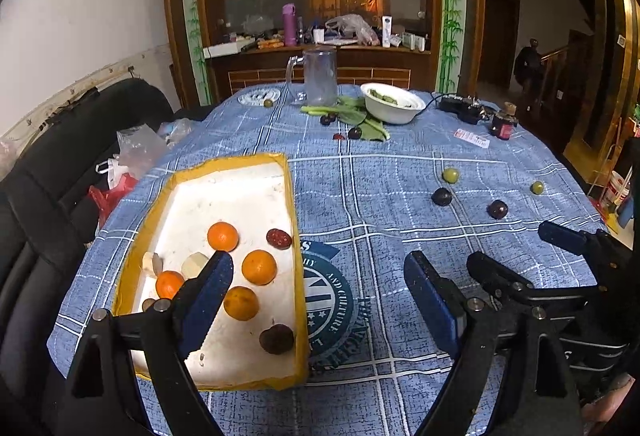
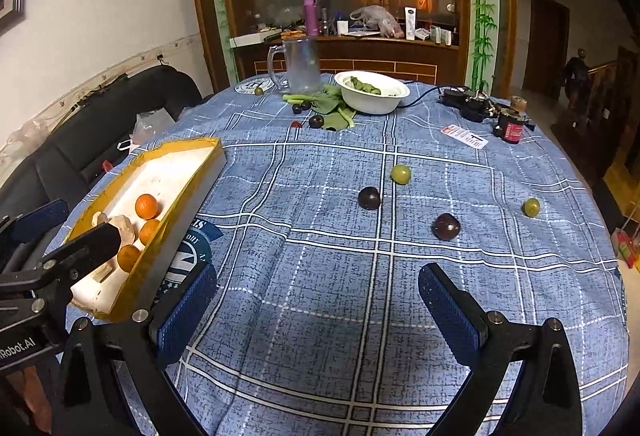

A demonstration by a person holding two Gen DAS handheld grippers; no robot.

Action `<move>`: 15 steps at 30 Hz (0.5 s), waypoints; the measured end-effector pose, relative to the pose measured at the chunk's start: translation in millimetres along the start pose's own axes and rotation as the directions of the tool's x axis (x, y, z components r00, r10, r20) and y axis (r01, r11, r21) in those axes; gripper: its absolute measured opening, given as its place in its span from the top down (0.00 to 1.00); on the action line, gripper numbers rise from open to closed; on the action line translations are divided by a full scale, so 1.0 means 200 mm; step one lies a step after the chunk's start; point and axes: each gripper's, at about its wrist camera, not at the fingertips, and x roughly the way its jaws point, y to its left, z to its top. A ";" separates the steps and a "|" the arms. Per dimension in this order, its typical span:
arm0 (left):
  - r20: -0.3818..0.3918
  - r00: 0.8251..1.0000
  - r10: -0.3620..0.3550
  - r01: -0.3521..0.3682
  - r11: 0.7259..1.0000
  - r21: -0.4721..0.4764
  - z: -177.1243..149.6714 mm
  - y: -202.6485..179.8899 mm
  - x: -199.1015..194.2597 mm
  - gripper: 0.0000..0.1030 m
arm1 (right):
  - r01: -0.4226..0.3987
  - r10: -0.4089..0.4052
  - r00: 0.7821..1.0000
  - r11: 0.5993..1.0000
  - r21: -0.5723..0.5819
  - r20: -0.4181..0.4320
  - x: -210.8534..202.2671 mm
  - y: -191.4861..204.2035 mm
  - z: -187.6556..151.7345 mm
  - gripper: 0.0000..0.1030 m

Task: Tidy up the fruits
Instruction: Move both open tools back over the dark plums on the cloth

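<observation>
My left gripper (image 1: 320, 292) stands wide with nothing between its ribbed blue pads, one over the shallow white foam tray (image 1: 230, 172) with its yellow taped rim, the other over the checked blue cloth (image 1: 360, 172); my right gripper (image 2: 316, 308) gapes just as empty above bare weave; round glossy oranges (image 1: 222, 235) and what look like dark plums (image 1: 277, 338) lie in the tray; two dark plums (image 2: 369, 197) and two smooth green fruits (image 2: 400, 173) sit loose on the cloth, well apart.
</observation>
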 end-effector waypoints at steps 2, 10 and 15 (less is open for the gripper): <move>-0.012 1.000 -0.006 0.006 1.000 -0.004 0.00 0.01 0.03 0.16 | 0.012 -0.012 1.000 1.000 0.005 0.000 0.02 -0.01 0.00 0.00; -0.063 0.998 -0.031 0.030 0.999 -0.014 -0.02 0.01 0.12 0.16 | 0.038 -0.037 0.999 0.999 0.032 -0.036 0.10 -0.07 0.00 0.00; -0.085 0.995 -0.053 0.051 0.998 -0.032 -0.01 0.01 0.16 0.16 | 0.043 -0.041 0.998 0.998 0.043 -0.051 0.13 -0.09 -0.01 0.00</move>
